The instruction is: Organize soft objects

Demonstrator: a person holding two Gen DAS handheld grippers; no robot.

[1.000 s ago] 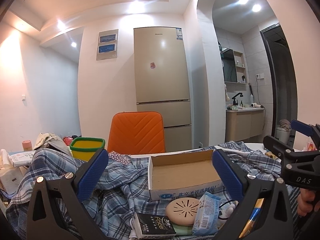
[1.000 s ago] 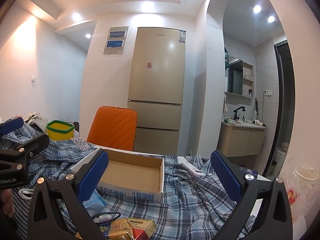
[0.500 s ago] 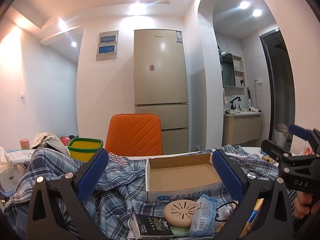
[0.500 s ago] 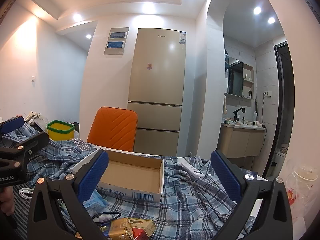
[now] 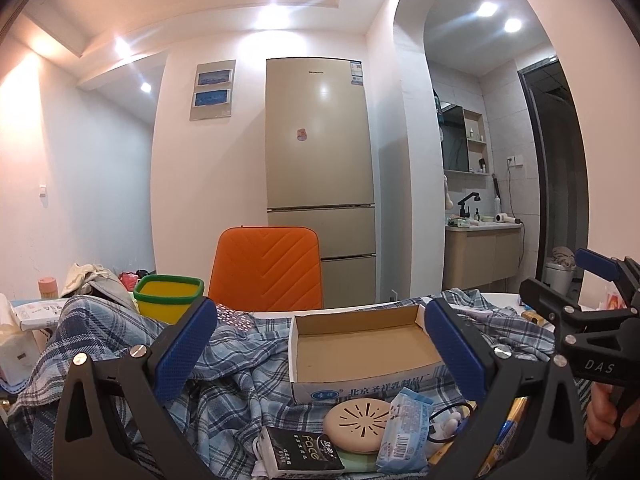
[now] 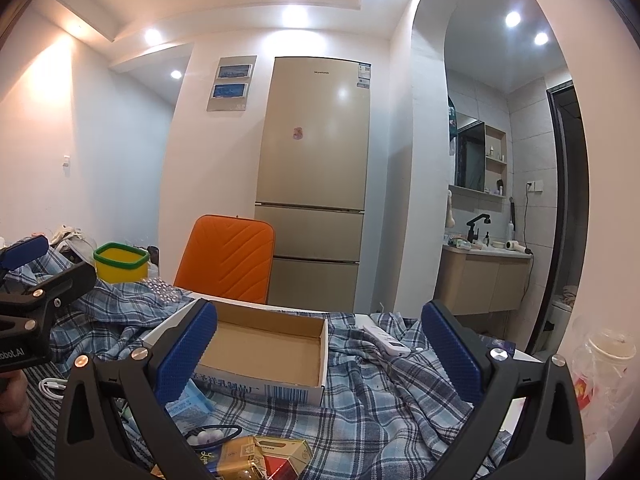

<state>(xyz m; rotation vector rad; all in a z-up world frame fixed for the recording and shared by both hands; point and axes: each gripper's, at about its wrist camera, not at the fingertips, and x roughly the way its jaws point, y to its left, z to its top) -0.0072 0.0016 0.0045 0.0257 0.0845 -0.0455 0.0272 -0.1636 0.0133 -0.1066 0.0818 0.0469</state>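
Plaid blue cloth [image 5: 236, 364] lies rumpled over the counter, around an open cardboard box [image 5: 360, 350] that rests on it. Both grippers hover above the cloth with jaws spread wide and nothing between them: the left gripper [image 5: 316, 354] and the right gripper [image 6: 320, 354]. Small packets [image 5: 404, 428] lie just in front of the box. A yellow bin [image 5: 170, 294] stands behind the cloth, near an orange chair [image 5: 268, 268].

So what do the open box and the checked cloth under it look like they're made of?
Box: looks like corrugated cardboard, with a raw brown inside, white printed outer walls and a barcode. Cloth: seems a soft woven fabric, blue plaid, matte, rumpled into loose folds.
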